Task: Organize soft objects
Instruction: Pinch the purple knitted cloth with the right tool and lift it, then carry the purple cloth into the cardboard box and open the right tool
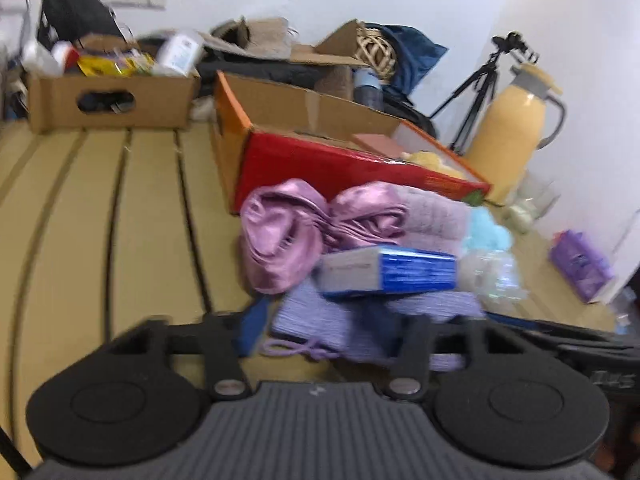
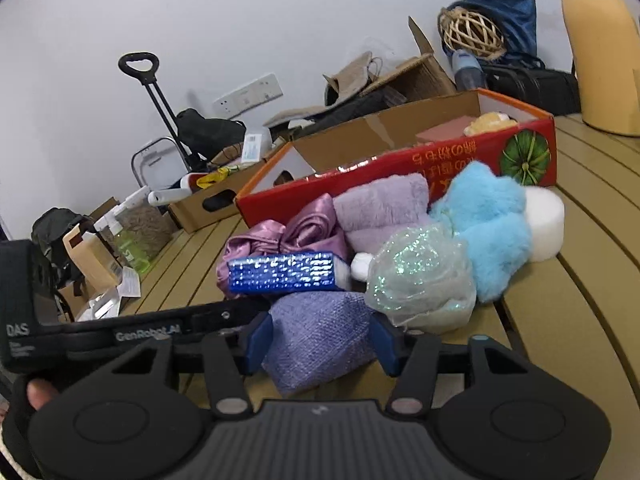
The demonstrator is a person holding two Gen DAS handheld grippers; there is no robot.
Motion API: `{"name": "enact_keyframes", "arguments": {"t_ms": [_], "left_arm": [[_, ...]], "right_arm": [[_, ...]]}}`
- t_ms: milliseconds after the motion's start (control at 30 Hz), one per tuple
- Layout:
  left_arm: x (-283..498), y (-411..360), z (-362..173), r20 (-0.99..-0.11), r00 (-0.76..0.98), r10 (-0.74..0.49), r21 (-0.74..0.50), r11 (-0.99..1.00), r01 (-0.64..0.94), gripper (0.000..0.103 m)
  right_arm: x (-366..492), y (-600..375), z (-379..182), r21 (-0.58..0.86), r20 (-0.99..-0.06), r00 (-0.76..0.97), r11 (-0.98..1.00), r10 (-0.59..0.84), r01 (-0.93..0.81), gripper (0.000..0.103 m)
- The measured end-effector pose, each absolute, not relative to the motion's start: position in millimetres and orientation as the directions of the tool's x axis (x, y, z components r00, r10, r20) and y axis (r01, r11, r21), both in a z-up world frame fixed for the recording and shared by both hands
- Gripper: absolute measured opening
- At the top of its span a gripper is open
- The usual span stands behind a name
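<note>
Lilac knit pouch [image 2: 316, 336] sits between both narrowed tongs [image 2: 316, 342] (grip unconfirmed); most soft items remain outside the red box [image 2: 400, 168].

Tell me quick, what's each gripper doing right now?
Left gripper: around the lilac knit pouch, grip cannot be told.
Right gripper: closed on the same pouch.

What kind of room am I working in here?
Probably a spare room or storeroom at home, not a tidy living space. Open cardboard boxes of odds and ends line the white wall, a camera tripod stands in the corner, and a luggage trolley leans nearby.
</note>
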State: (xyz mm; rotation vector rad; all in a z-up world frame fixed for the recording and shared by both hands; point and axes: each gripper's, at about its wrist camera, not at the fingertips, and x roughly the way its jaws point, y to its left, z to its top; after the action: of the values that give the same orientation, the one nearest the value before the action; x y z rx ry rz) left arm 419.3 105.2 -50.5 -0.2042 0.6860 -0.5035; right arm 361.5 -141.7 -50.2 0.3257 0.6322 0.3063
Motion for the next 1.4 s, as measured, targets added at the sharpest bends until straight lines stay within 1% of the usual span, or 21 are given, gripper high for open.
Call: {"name": "enact_keyframes", "arguments": {"t_ms": [33, 67, 100, 133, 167, 233, 300, 367, 400, 467, 567, 667, 800, 867, 933, 1033, 1133, 1267, 1300, 1400], "left_arm": [[419, 106, -51, -0.558, 0.653, -0.512, -0.352, 0.859, 0.372, 0.025], [418, 107, -51, -0.559, 0.646, -0.519, -0.365, 0.854, 0.370, 0.020], [415, 109, -51, -0.554, 0.646, -0.524, -0.382, 0.850, 0.362, 0.018], [410, 111, -50, -0.551, 0.652, -0.522, -0.397, 0.850, 0.345, 0.017], [401, 114, -46, -0.542, 0.662, -0.518, -0.405, 0.851, 0.335, 0.014], [382, 116, -35, -0.519, 0.684, -0.513, -0.416, 0.850, 0.322, 0.012], [353, 115, -21, -0.490, 0.720, -0.491, -0.396, 0.861, 0.318, 0.010], [322, 108, -6, -0.449, 0.787, -0.423, -0.311, 0.900, 0.306, 0.010], [308, 106, -1, -0.434, 0.805, -0.405, -0.303, 0.907, 0.293, 0.010], [287, 105, 7, -0.417, 0.816, -0.400, -0.331, 0.903, 0.273, 0.010], [256, 94, 15, -0.395, 0.855, -0.337, -0.285, 0.929, 0.235, 0.010], [236, 89, 21, -0.373, 0.859, -0.351, -0.303, 0.921, 0.245, 0.010], [221, 81, 31, -0.351, 0.874, -0.337, -0.272, 0.929, 0.250, 0.010], [220, 78, 42, -0.328, 0.878, -0.350, -0.271, 0.925, 0.267, 0.010], [227, 73, 55, -0.301, 0.882, -0.363, -0.258, 0.921, 0.291, 0.009], [259, 64, 78, -0.254, 0.888, -0.384, -0.221, 0.917, 0.333, 0.008], [314, 54, 91, -0.249, 0.877, -0.412, -0.220, 0.905, 0.363, 0.008], [414, 46, 98, -0.285, 0.861, -0.422, -0.250, 0.900, 0.359, 0.007], [440, 44, 97, -0.304, 0.848, -0.434, -0.258, 0.894, 0.365, 0.007], [518, 41, 85, -0.367, 0.832, -0.417, -0.281, 0.902, 0.328, 0.006]], "right_arm": [[363, -142, -50, 0.380, -0.529, 0.760, 0.906, 0.378, -0.186, 0.038], [363, -142, -51, 0.381, -0.532, 0.755, 0.905, 0.383, -0.191, 0.035], [363, -142, -50, 0.381, -0.530, 0.753, 0.903, 0.390, -0.199, 0.033], [362, -142, -50, 0.377, -0.526, 0.754, 0.903, 0.394, -0.208, 0.027], [360, -141, -50, 0.374, -0.525, 0.754, 0.903, 0.396, -0.214, 0.025], [354, -140, -44, 0.365, -0.527, 0.742, 0.899, 0.415, -0.243, 0.020], [344, -141, -35, 0.375, -0.522, 0.720, 0.882, 0.456, -0.286, 0.019], [330, -145, -26, 0.386, -0.506, 0.704, 0.861, 0.498, -0.332, 0.019], [322, -147, -21, 0.395, -0.491, 0.702, 0.850, 0.516, -0.349, 0.019], [307, -154, -13, 0.416, -0.454, 0.709, 0.832, 0.540, -0.367, 0.019], [288, -157, -7, 0.404, -0.444, 0.701, 0.823, 0.558, -0.399, 0.019], [270, -162, -3, 0.404, -0.431, 0.701, 0.816, 0.569, -0.414, 0.019], [251, -171, 5, 0.397, -0.412, 0.709, 0.814, 0.572, -0.425, 0.019], [248, -175, 11, 0.383, -0.396, 0.716, 0.813, 0.574, -0.439, 0.019], [250, -179, 20, 0.366, -0.376, 0.725, 0.811, 0.577, -0.456, 0.019], [270, -181, 42, 0.298, -0.349, 0.746, 0.822, 0.567, -0.486, 0.019], [315, -180, 62, 0.228, -0.328, 0.752, 0.820, 0.572, -0.524, 0.019], [410, -177, 79, 0.208, -0.385, 0.733, 0.827, 0.561, -0.523, 0.019], [438, -174, 81, 0.208, -0.407, 0.723, 0.827, 0.559, -0.522, 0.019], [523, -162, 81, 0.208, -0.483, 0.679, 0.826, 0.553, -0.524, 0.019]]}}
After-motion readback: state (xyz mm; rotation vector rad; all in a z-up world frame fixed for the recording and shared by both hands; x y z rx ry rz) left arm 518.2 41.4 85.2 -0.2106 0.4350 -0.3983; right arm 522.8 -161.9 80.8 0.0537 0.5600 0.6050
